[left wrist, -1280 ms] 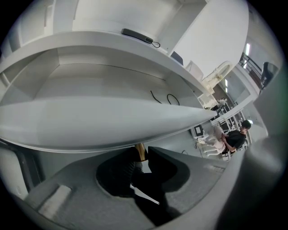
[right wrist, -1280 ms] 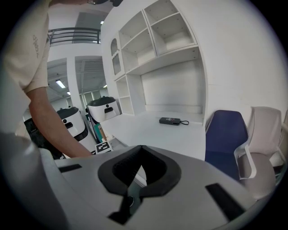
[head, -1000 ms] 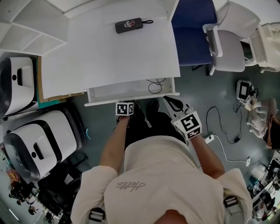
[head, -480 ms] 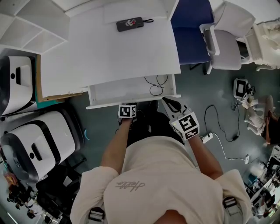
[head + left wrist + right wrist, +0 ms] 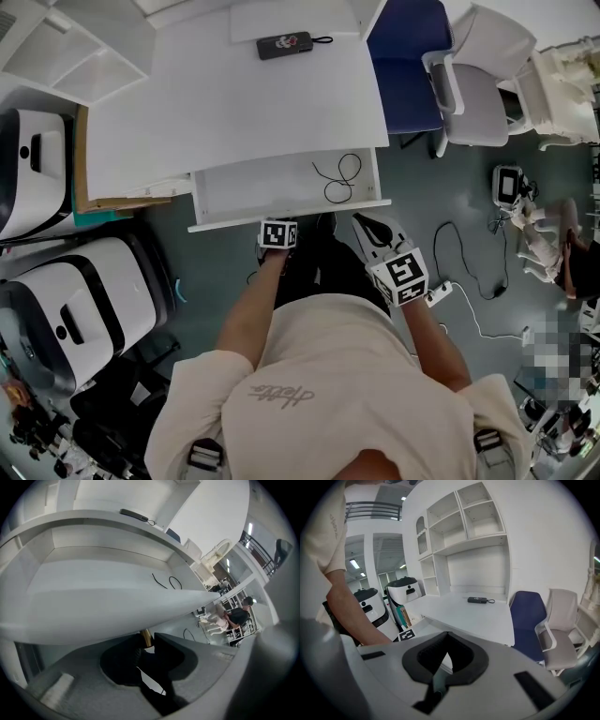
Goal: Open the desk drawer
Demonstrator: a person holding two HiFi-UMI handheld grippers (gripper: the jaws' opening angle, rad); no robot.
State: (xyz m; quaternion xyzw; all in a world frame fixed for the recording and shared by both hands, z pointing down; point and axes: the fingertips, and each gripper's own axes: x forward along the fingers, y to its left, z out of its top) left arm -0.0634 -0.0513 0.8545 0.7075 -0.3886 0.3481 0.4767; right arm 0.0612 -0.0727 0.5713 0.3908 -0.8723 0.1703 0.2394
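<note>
The left gripper (image 5: 145, 645) is clenched on the small brass knob (image 5: 146, 637) at the front of the white wooden desk drawer (image 5: 253, 192), which stands partly pulled out just ahead of it. The drawer probably slides lightly, and the rigid knob is the natural hold. The part in view holds only a thin black looped cable (image 5: 336, 178), ahead and rightward. The right gripper (image 5: 442, 674) is closed on nothing.

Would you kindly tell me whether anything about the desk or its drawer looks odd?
Nothing damaged. A thin black cable lies loosely coiled at the right end of the open drawer, and brown board pokes out at the left edge of the desk.
</note>
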